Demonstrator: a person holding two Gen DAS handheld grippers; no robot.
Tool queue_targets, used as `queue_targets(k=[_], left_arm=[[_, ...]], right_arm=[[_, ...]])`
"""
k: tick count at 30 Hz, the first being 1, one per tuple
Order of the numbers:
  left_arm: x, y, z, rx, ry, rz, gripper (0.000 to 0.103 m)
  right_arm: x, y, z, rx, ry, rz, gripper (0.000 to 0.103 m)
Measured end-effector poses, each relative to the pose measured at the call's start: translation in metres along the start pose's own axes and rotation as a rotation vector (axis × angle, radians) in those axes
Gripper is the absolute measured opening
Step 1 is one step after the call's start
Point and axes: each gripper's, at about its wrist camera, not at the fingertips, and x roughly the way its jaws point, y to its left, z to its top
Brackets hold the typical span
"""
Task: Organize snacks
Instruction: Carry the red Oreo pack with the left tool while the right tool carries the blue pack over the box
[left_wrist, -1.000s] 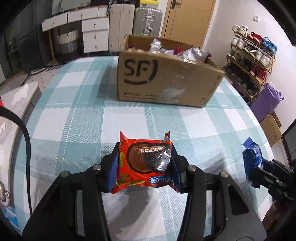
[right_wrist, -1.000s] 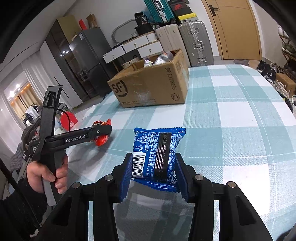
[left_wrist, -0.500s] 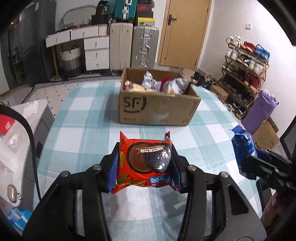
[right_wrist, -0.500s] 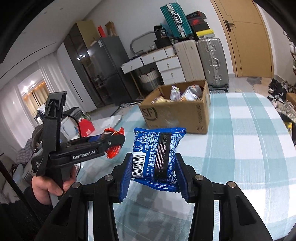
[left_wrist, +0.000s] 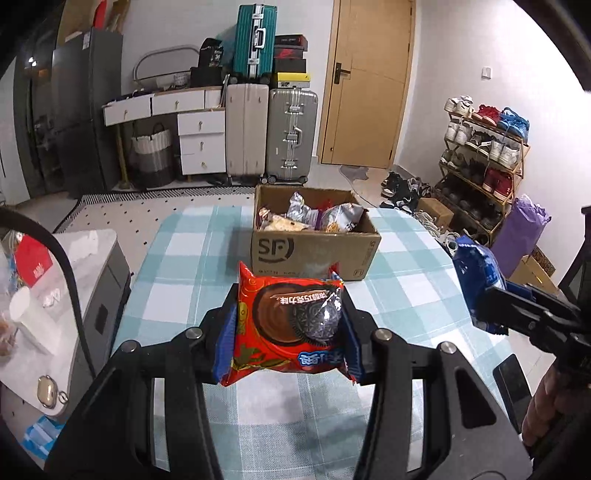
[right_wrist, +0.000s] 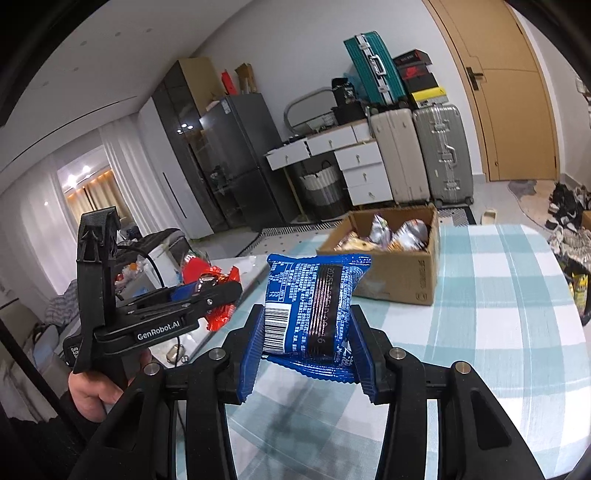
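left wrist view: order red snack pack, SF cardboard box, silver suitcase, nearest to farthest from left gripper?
1. red snack pack: clamped between the left gripper fingers.
2. SF cardboard box: ahead, mid-table.
3. silver suitcase: on the floor beyond the table, by the door.

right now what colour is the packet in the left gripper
Red packet, clearest in the left wrist view.
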Motion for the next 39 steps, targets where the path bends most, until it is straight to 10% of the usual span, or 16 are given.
queue_targets(k=[18, 39], left_arm=[[-0.013, -0.013, 0.07, 0.105, 0.011, -0.001, 0.045], [0.114, -0.013, 0.175, 0.159, 0.073, 0.014, 0.045]], right_arm=[[-0.002, 0.011, 0.058, -0.083, -0.043, -0.005, 0.044], [0.076, -0.046, 0.166, -0.022, 0.011, 0.003, 0.044]])
